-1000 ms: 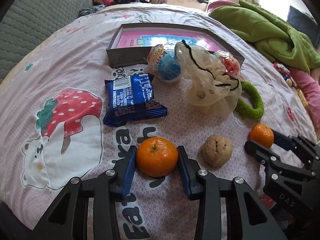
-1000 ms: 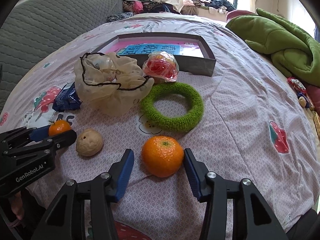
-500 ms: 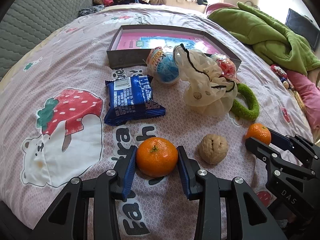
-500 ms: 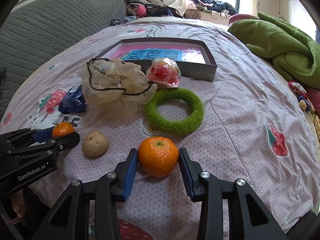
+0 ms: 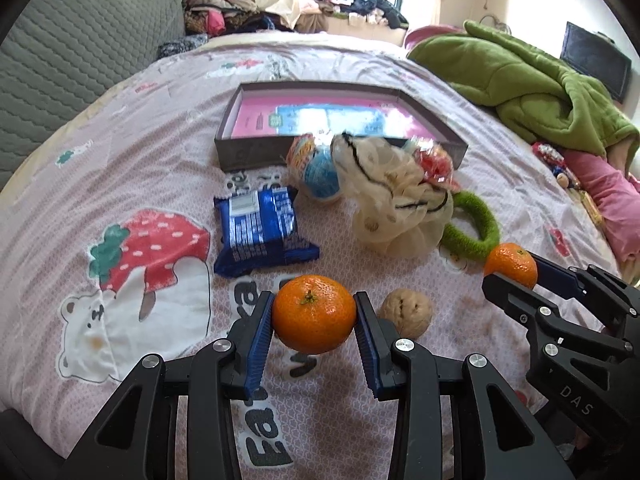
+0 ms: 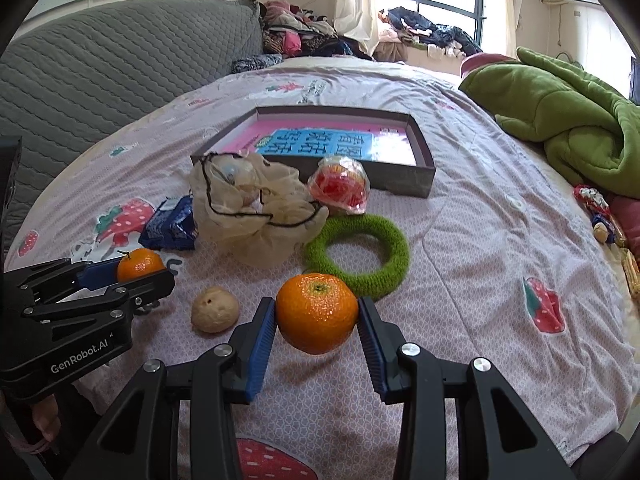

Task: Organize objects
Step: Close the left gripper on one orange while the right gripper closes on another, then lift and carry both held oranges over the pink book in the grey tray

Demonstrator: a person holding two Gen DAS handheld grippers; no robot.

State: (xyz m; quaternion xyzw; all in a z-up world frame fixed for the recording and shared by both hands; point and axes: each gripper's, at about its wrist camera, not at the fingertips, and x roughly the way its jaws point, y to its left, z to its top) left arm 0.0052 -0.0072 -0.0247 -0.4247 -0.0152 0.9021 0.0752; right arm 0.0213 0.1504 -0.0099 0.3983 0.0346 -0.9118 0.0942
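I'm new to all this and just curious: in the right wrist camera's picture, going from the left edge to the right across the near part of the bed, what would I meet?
Left gripper holding a small orange → walnut → right gripper holding a larger-looking orange → strawberry print on the bedsheet.

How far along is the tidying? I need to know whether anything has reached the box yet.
Nothing sorted yet: the box holds only its printed sheet. In hand: the left gripper and the right gripper each clamp a mandarin. Left on the bedspread: walnut, blue snack pack, mesh pouch, green ring, wrapped balls.
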